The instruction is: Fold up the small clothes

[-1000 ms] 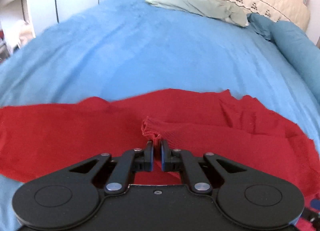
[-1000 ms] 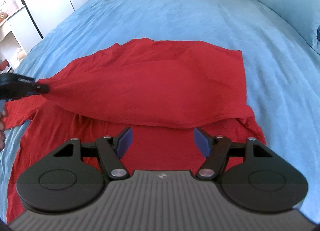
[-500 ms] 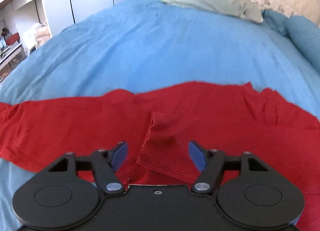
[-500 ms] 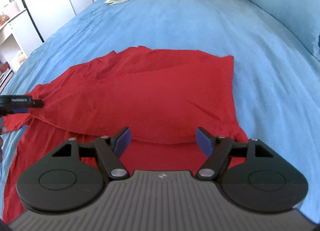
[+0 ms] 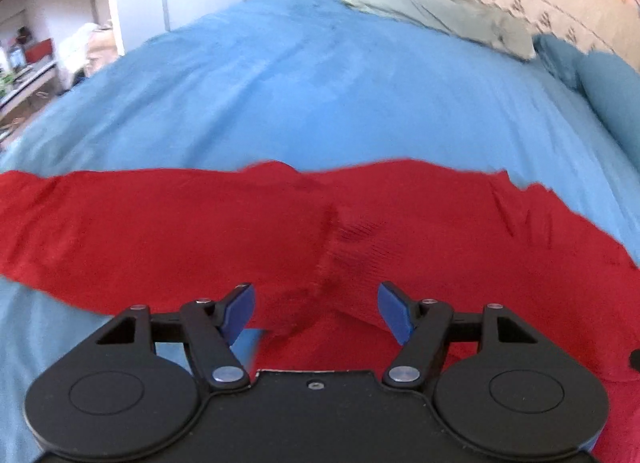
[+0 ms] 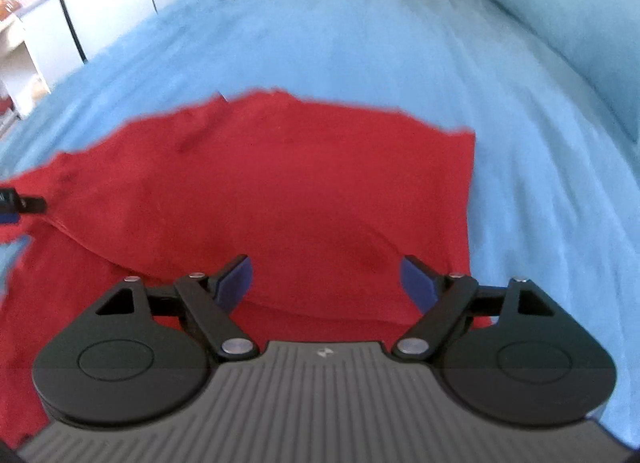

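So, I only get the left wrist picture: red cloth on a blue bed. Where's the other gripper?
Observer: The right gripper hangs over the red garment. Its jaws have just been opening and pinch nothing.
Operator: Is the cloth folded at all?
Observer: Yes. An upper layer lies doubled over a lower one, and its near edge runs just ahead of that gripper.
Operator: And the cloth's right side?
Observer: It ends in a fairly straight side edge, with bare blue bedcover beyond.
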Motion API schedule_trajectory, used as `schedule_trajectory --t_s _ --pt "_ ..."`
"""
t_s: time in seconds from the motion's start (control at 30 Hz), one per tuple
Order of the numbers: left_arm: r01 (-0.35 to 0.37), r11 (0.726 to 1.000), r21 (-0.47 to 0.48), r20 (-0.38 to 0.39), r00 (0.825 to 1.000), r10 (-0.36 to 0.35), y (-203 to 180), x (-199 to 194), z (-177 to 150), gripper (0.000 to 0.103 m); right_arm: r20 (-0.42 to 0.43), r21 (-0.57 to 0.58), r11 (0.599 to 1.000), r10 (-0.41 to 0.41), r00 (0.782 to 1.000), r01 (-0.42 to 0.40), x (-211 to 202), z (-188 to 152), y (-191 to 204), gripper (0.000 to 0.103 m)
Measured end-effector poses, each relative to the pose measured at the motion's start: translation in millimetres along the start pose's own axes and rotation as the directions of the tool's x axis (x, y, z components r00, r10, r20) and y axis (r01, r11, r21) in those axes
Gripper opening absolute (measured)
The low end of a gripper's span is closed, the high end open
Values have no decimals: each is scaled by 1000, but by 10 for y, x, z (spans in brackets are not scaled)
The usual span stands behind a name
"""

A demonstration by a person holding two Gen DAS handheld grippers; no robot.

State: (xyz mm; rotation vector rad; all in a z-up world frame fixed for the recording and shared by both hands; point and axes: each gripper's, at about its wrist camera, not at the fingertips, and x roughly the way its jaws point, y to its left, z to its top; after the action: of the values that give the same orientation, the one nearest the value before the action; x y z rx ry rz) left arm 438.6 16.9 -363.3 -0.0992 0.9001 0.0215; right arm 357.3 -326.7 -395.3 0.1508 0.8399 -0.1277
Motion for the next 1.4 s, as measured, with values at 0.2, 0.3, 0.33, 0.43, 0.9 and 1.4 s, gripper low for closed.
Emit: schedule_trajectory --t_s 0.2,0.3,0.33,0.43,0.9,1.4 --pt "-50 996 -76 77 995 55 580 -571 133 78 80 -42 999 0 997 3 -520 382 491 103" --pt "-113 983 -145 100 987 128 962 -793 164 103 146 -61 997 -38 989 48 -692 487 833 103" --pt "-129 977 -170 116 982 150 1101 -846 164 103 163 -74 996 -35 986 47 -721 505 947 103" --pt "-154 958 -242 100 978 182 1526 -875 155 103 150 -117 993 25 988 -7 -703 537 1240 103" --pt "-183 804 -566 40 968 249 3141 -285 36 81 27 -186 974 137 990 -129 -330 272 2251 103" --pt "-259 792 -552 -12 953 303 3371 122 283 15 -21 -168 978 121 992 -123 -186 44 2319 103"
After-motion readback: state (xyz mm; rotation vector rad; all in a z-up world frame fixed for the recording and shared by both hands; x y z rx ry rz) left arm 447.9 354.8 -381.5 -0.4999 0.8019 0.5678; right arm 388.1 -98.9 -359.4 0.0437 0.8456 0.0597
